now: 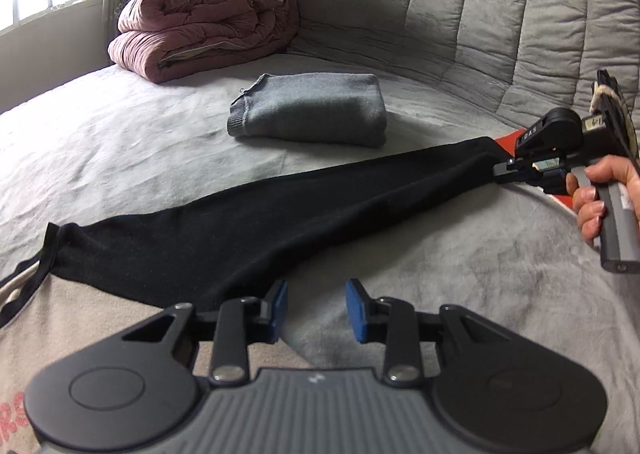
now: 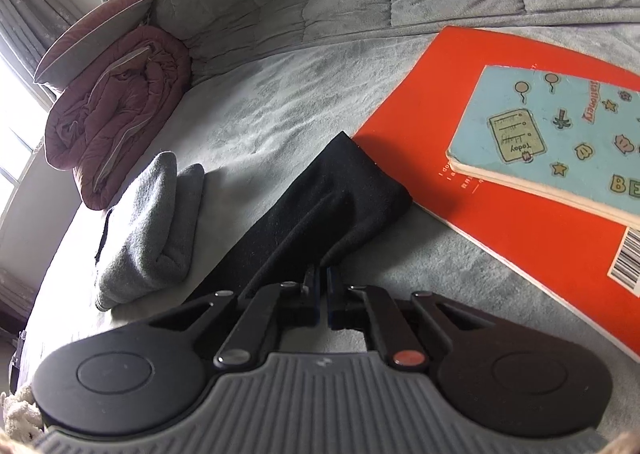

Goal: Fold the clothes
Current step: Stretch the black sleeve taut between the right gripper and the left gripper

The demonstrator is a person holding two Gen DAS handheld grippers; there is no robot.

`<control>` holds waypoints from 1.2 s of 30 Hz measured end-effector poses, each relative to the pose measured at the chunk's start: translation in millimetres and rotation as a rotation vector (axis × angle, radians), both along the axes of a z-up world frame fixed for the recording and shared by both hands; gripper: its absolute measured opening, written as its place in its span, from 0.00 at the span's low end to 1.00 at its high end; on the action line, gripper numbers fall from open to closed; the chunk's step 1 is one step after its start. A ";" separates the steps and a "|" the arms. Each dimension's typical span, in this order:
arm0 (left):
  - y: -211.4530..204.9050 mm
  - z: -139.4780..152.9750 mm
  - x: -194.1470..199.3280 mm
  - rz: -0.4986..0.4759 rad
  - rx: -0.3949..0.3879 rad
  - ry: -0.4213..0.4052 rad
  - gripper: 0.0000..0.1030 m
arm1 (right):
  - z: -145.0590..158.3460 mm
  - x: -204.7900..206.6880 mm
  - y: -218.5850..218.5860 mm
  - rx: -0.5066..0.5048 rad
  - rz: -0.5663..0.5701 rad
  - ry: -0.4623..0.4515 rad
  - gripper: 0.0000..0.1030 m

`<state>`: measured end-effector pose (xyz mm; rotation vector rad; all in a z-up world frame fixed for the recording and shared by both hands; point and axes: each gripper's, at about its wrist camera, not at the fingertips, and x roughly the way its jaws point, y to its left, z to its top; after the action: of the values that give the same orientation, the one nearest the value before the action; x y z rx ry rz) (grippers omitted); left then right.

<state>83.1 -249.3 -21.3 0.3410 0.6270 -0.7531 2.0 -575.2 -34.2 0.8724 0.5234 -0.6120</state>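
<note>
Now a black garment point(image 1: 248, 221) is seen stretched across the grey bedspread point(image 1: 120, 141), running from the lower left of the left wrist view up to the right edge, where its narrow end is pinched by the right gripper point(image 1: 500, 169), held in a hand point(image 1: 596, 201). In the right wrist view, that same gripper point(image 2: 323, 294) is shown with its jaws pressed together on the black cloth, the sleeve end lying folded just ahead of the fingertips at centre frame. At the bottom of the left wrist view, the left gripper point(image 1: 316, 310) is held with its blue pads point(image 1: 280, 306) spread apart; the left pad sits at the garment's edge, but no cloth is clamped between them. A folded grey garment point(image 1: 308, 109) is seen beyond, at upper centre, apart from the black one. A folded pink quilt point(image 1: 208, 21) is stacked at upper left. An orange book point(image 2: 500, 213) with a blue notebook point(image 2: 560, 141) on top is seen at right, touching the sleeve end.
</note>
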 end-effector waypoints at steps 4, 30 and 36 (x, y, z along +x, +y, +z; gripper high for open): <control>-6.4 -12.4 0.1 0.015 0.092 -0.064 0.31 | 9.6 -4.3 -1.6 -0.032 0.002 -0.022 0.03; 47.2 -2.6 53.5 -0.018 -0.230 0.405 0.11 | 2.0 -1.1 -25.7 0.005 -0.008 0.035 0.07; 47.2 11.5 59.3 -0.036 -0.279 0.363 0.27 | 14.0 -11.4 -32.6 -0.010 -0.038 0.015 0.13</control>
<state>142.4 -202.1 -9.8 -0.0444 0.8458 -0.9336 -9.4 -607.8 -20.2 0.8709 0.5181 -0.6562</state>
